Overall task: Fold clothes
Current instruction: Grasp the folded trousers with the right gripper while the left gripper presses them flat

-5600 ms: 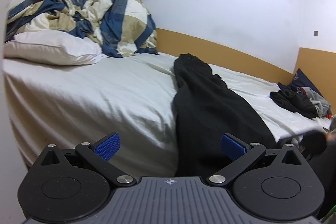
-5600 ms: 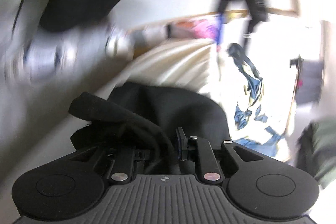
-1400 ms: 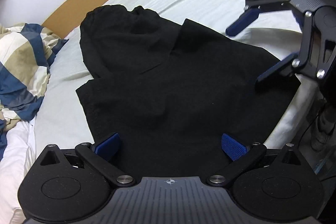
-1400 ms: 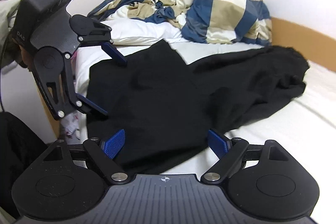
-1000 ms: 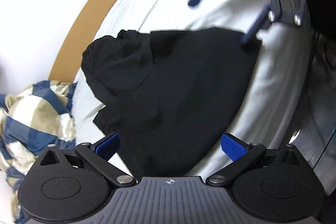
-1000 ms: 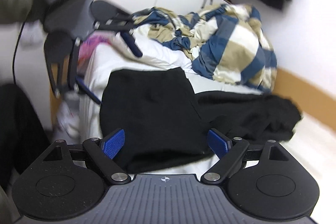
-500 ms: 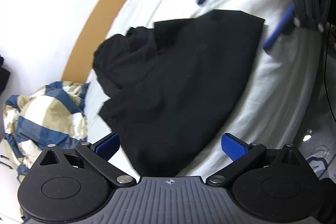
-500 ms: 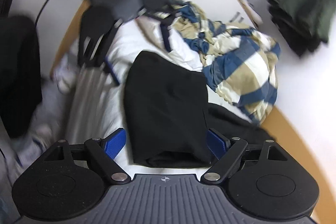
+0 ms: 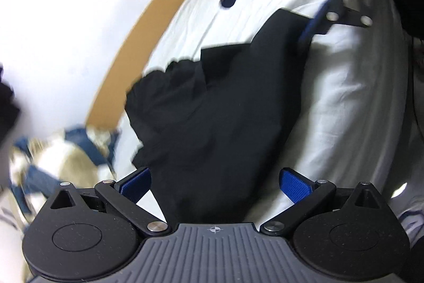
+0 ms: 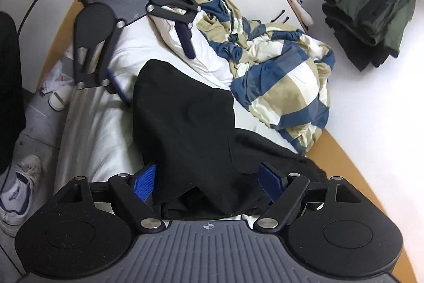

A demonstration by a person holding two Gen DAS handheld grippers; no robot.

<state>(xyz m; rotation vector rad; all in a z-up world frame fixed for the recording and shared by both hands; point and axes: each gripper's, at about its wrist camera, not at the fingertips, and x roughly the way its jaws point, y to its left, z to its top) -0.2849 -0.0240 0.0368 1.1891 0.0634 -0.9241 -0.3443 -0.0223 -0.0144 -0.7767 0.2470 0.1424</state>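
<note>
A black garment (image 9: pixel 225 110) lies spread on the white bed sheet (image 9: pixel 344 97), its far part bunched toward the wall. My left gripper (image 9: pixel 214 184) is open, low over the garment's near end, which lies between its blue pads. In the right wrist view the same garment (image 10: pixel 185 123) runs away from my right gripper (image 10: pixel 208 183), open with a folded corner between its pads, not pinched. Each gripper shows in the other's view: the right one (image 9: pixel 273 7) at the garment's far corner, the left one (image 10: pixel 152 65) at the opposite end.
A blue, beige and white checked duvet (image 10: pixel 278 70) is heaped on a white pillow (image 10: pixel 209 55) beyond the garment. A wooden board (image 9: pixel 148 25) lines the wall. Folded green and dark clothes (image 10: pixel 371 4) sit up high. A person's white shoe (image 10: pixel 16 187) stands on the floor beside the bed.
Both grippers have come closer to the garment's two ends. The right wrist view has rolled further, and the garment's corner now lies between the right pads.
</note>
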